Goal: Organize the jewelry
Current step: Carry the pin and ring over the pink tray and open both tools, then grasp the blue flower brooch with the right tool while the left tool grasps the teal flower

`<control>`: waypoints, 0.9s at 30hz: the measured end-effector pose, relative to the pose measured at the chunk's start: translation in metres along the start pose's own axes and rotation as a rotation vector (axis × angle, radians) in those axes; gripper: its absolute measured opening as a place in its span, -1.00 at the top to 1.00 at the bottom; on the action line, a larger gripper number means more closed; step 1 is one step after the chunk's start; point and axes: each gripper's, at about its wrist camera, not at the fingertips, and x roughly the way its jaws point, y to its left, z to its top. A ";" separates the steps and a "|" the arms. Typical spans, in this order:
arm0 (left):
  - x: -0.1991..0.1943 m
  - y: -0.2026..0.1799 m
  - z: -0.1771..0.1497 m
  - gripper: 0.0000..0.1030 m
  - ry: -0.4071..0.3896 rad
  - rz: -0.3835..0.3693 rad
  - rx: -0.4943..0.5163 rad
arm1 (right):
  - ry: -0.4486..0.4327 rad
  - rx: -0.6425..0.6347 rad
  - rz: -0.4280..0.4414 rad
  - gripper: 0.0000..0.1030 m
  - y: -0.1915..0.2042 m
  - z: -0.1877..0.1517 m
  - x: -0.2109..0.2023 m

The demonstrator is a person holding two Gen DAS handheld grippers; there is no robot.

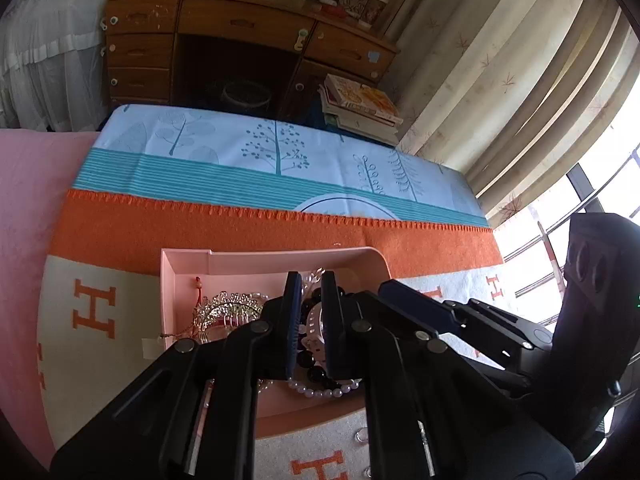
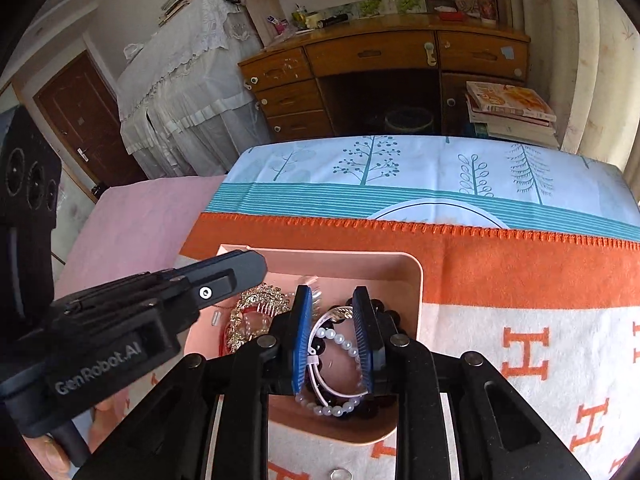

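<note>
A pink tray [image 1: 276,258] [image 2: 416,300] lies on an orange and white blanket. In it are a sparkly hair comb [image 1: 224,308] [image 2: 256,300], a pearl bracelet [image 1: 320,393] [image 2: 336,410], black beads [image 1: 310,358] [image 2: 382,308] and a white bangle [image 2: 320,328]. My left gripper [image 1: 311,284] hovers over the tray's middle with a narrow gap between its pads and nothing pinched. My right gripper [image 2: 332,292] hangs over the tray's right half, jaws apart; the bangle and pearls show between them, and I cannot see the pads pressing on either. Each gripper appears at the edge of the other's view.
A small ring [image 1: 362,436] [image 2: 340,474] lies on the blanket in front of the tray. Beyond are a blue tree-print cloth [image 2: 420,172], a wooden desk [image 2: 380,64] with drawers, stacked books [image 2: 508,112], curtains [image 1: 500,92] and a pink sheet [image 1: 36,184] at the left.
</note>
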 end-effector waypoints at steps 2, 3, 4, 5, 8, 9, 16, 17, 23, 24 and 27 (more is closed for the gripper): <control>0.003 0.004 -0.002 0.65 0.009 -0.004 -0.013 | -0.010 -0.014 -0.032 0.46 0.001 -0.004 0.001; 0.003 0.006 -0.004 0.48 0.009 -0.005 -0.017 | -0.020 -0.019 -0.039 0.42 0.000 -0.006 -0.001; 0.000 0.008 -0.007 0.38 0.005 -0.006 -0.022 | -0.027 -0.019 -0.038 0.39 0.000 -0.009 -0.003; -0.003 0.010 -0.009 0.17 -0.003 -0.005 -0.027 | -0.034 -0.012 -0.033 0.38 -0.002 -0.011 -0.007; -0.020 0.014 -0.018 0.02 -0.032 -0.003 -0.033 | -0.060 0.012 -0.015 0.35 -0.005 -0.019 -0.023; -0.028 0.015 -0.022 0.02 -0.036 -0.006 -0.036 | -0.068 0.016 -0.015 0.35 -0.006 -0.023 -0.028; -0.071 0.014 -0.061 0.01 -0.032 0.042 -0.038 | -0.087 0.004 -0.044 0.35 0.006 -0.066 -0.077; -0.078 0.014 -0.069 0.01 -0.032 0.051 -0.046 | -0.088 -0.003 -0.052 0.35 0.008 -0.074 -0.084; -0.114 0.017 -0.115 -0.20 -0.047 0.095 -0.111 | -0.092 0.004 -0.091 0.34 0.009 -0.126 -0.130; -0.120 0.016 -0.123 -0.20 -0.058 0.114 -0.112 | -0.086 0.016 -0.094 0.33 0.007 -0.135 -0.136; -0.136 0.011 -0.143 -0.21 -0.124 0.179 -0.078 | -0.079 0.043 -0.100 0.32 0.000 -0.161 -0.152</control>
